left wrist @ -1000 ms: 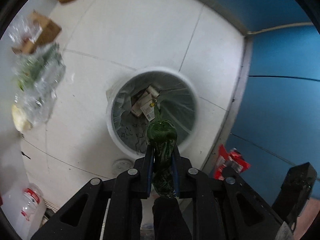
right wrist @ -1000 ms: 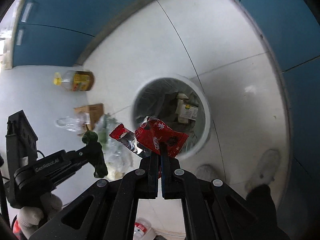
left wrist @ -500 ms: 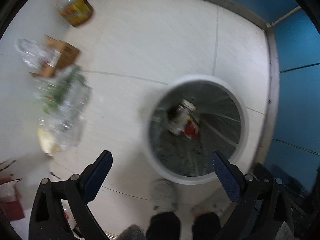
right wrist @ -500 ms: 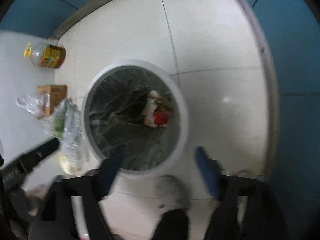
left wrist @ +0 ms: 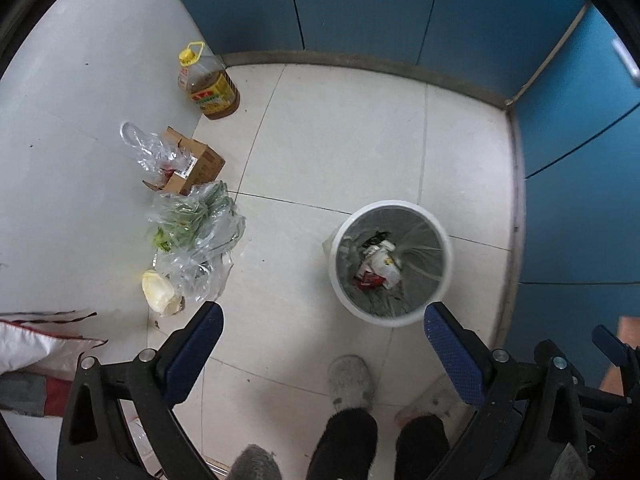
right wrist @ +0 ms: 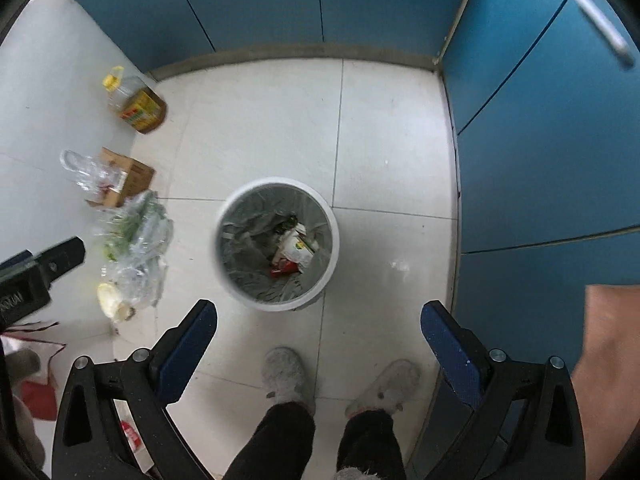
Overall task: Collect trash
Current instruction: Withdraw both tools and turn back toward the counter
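Note:
A white round trash bin [left wrist: 348, 304] with a clear liner stands on the tiled floor; it also shows in the right wrist view [right wrist: 228, 280]. Inside lie a white carton [left wrist: 382, 264], a red wrapper [left wrist: 368, 280] and a dark green scrap [left wrist: 376, 236]. My left gripper [left wrist: 324, 344] is open and empty, high above the floor, near the bin. My right gripper [right wrist: 319, 332] is open and empty, high above the bin's near side.
An oil bottle [left wrist: 208, 84], a cardboard box [left wrist: 196, 164] and clear bags with greens [left wrist: 192, 232] lie along the white wall at left. Blue cabinets [right wrist: 540, 140] bound the back and right. The person's slippers [right wrist: 286, 372] stand below the grippers.
Both grippers opened and dropped the green scrap and the red wrapper into the bin. Both then rose away from the bin.

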### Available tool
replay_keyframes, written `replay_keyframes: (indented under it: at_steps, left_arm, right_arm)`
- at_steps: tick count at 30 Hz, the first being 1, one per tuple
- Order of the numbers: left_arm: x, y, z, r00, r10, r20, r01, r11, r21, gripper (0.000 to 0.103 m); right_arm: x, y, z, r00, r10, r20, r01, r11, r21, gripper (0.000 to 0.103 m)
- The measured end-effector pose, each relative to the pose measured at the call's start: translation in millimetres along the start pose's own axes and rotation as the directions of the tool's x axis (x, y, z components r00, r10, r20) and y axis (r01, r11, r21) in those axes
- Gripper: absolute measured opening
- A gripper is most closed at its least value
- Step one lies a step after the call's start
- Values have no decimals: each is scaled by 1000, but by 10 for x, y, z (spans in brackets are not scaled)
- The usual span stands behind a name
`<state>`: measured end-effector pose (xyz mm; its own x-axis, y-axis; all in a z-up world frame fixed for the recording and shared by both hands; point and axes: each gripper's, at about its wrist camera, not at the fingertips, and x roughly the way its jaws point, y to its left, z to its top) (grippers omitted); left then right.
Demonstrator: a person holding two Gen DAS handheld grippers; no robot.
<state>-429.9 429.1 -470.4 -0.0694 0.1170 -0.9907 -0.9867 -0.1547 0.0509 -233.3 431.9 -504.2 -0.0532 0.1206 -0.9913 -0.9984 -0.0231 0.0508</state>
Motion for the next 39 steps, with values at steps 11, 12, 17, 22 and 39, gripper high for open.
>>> replay_keyframes:
  at_steps: [11,12,17,22,39]
  left_arm:
    - [-1375,65,-378,998,-42,56,41,999,20,103]
    - [-1456,75,-407,997,-46,55,44,999,28,103]
    - [-1926,9,-628,996,-65,65,61,996,62,103]
    - [-2333,-47,-780,993,-57,108,47,994,96,103]
    - [-3569,-1410,-751,896,-103,431,-40,950,309,103]
  right_arm:
    - [-1570,29,-282,997,46,66,-46,999,-3,103]
    - [-1706,18,-315,996,44,73,-44,999,-5,103]
    - [-2259,-29,-510,992,53,111,-53,999,-3,103]
    - [-2792,-107,-721,986,68,151,-70,998,9,103]
    - [-4164,-1850,-1430,900,63,431,-261,870,418,103]
